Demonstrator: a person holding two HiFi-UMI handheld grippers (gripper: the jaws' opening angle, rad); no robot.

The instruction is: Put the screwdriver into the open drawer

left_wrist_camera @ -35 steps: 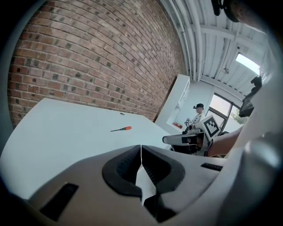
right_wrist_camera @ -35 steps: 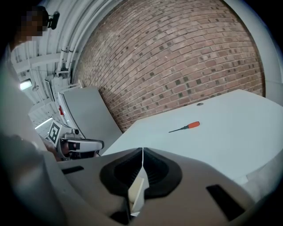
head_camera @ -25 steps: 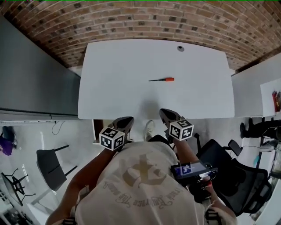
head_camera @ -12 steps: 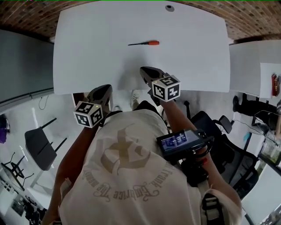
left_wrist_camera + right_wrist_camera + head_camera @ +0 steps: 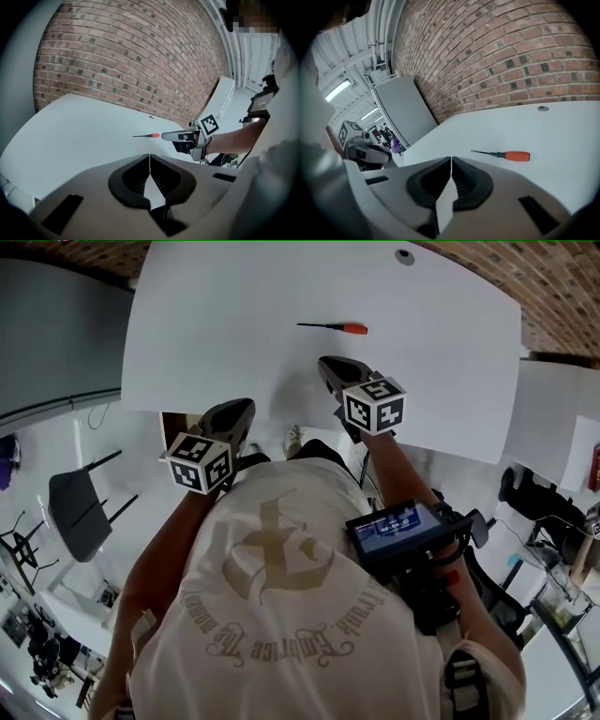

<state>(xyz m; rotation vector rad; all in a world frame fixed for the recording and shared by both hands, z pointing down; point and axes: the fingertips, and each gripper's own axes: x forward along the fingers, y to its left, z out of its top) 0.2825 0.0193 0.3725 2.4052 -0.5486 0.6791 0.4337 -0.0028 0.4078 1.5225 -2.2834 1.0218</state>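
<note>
An orange-handled screwdriver [image 5: 334, 327] lies alone on the white table [image 5: 206, 324], its thin black shaft pointing left. It also shows in the left gripper view as the screwdriver [image 5: 147, 136] and in the right gripper view as the screwdriver [image 5: 506, 155]. My right gripper [image 5: 325, 362] hangs over the table's near edge, just short of the handle, jaws shut and empty [image 5: 451, 160]. My left gripper [image 5: 246, 406] is lower left, off the table's near edge, also shut and empty [image 5: 149, 156]. A brown-edged opening [image 5: 172, 425] under the table beside it may be the drawer; I cannot tell.
A grey cabinet [image 5: 56, 334] stands left of the table and a brick wall [image 5: 131, 56] behind it. A round grommet [image 5: 404, 256] sits at the table's far right. A black chair [image 5: 80, 512] is on the left, an office chair [image 5: 530, 498] and another white table [image 5: 562, 418] on the right.
Both grippers have moved forward toward the table. The right one went from below the table's edge to over it, closer to the screwdriver. The screwdriver has not moved.
</note>
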